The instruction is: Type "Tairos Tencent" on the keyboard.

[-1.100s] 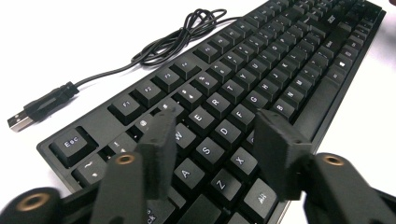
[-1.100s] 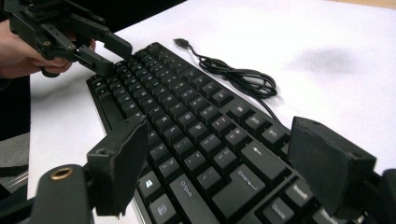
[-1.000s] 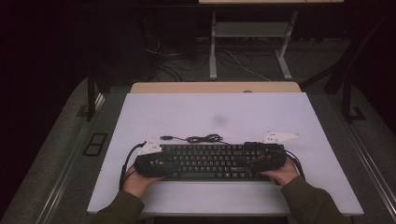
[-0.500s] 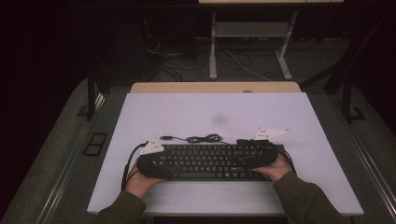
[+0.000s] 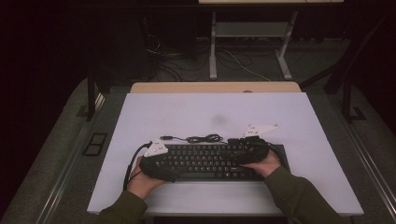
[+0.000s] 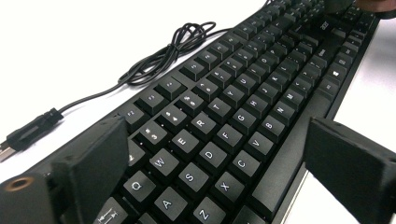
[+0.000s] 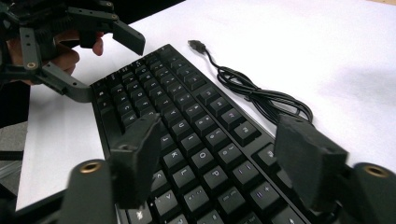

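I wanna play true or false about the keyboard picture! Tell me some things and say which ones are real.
1. The keyboard is black. True.
2. Its cable is plugged into a computer. False: the plug lies loose on the white table.
3. The left gripper is squeezing the keyboard. False: its jaws stand apart, with keys between them, untouched.
4. The right gripper sits over the keys with its jaws apart. True.
5. The cable lies bunched beside the keyboard. True.
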Motion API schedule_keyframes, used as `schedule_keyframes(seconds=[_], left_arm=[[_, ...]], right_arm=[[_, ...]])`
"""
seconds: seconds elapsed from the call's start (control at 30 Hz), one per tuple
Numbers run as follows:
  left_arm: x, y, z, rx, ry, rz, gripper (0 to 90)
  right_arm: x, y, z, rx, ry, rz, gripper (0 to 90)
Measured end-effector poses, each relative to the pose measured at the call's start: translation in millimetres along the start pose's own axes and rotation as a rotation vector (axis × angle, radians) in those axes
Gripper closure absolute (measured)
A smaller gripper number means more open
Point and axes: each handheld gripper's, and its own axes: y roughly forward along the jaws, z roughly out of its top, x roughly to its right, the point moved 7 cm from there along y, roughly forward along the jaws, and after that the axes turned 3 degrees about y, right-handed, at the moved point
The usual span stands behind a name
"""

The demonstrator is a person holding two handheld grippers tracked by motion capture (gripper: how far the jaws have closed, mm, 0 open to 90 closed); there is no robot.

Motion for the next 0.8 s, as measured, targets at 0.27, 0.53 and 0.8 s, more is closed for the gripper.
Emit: schedule_keyframes(seconds=[0.27,0.53,0.8], left_arm=[[0.0,1.2,-0.2,0.003,-0.006,-0.008,0.0],[2.2,2.8,-0.1,0.009,-0.007,-0.019,0.0],[1.5,3.7,-2.3,0.003,-0.017,-0.027,0.0]], right_arm=[[-2.8,12.6,3.0,-0.031,-0.011,0.007,57.9],[-7.6,29.7,1.8,-0.080,-0.029,0.013,81.8],[-14.7,43.2,0.5,-0.119,-0.060,0.025,89.1]])
